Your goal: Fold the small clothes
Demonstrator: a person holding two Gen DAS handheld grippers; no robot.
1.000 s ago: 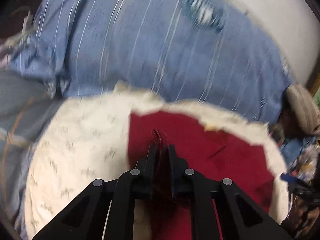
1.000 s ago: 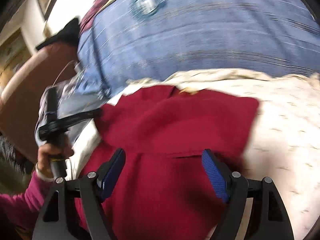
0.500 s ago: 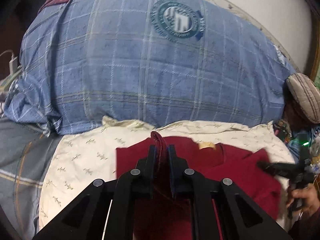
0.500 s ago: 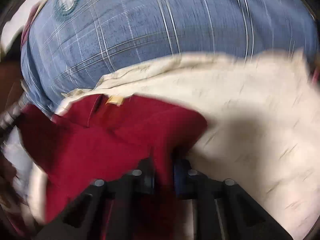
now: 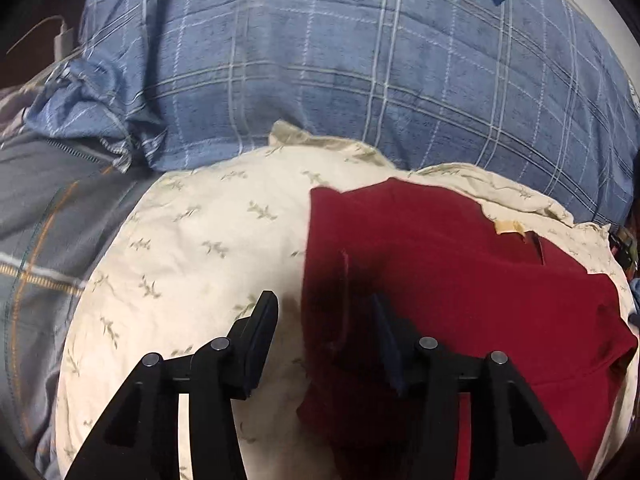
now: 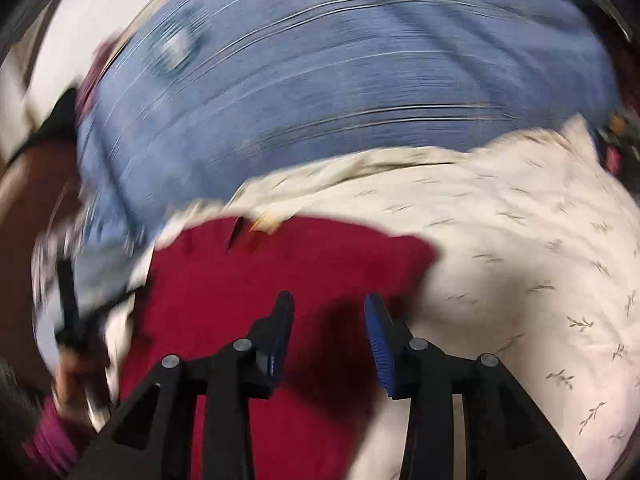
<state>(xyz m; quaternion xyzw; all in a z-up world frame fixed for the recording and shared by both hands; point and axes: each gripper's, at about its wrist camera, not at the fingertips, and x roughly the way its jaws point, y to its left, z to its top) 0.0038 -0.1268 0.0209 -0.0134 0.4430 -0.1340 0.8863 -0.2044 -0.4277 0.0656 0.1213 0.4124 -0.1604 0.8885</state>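
A small dark red garment (image 5: pixel 448 280) lies partly folded on a cream pillow with a leaf print (image 5: pixel 192 248). A tan label (image 5: pixel 509 226) shows at its collar. My left gripper (image 5: pixel 324 320) is open and empty, its jaws straddling the garment's left edge. In the blurred right wrist view the red garment (image 6: pixel 280 280) lies on the same cream pillow (image 6: pixel 520 260). My right gripper (image 6: pixel 328 320) is open and empty just above the garment's right part. The other hand and gripper show at the left (image 6: pixel 68 320).
A large blue plaid pillow (image 5: pixel 360 72) with a round emblem lies behind the cream pillow. Grey plaid bedding (image 5: pixel 36 220) is at the left. A white charger and cable (image 5: pixel 60 38) sit at the far left. Clutter lies at the right edge (image 6: pixel 616 136).
Both grippers were shut on the red garment half a second ago. Now both have opened and let go, and the garment lies flatter on the cream pillow. The right camera is swinging.
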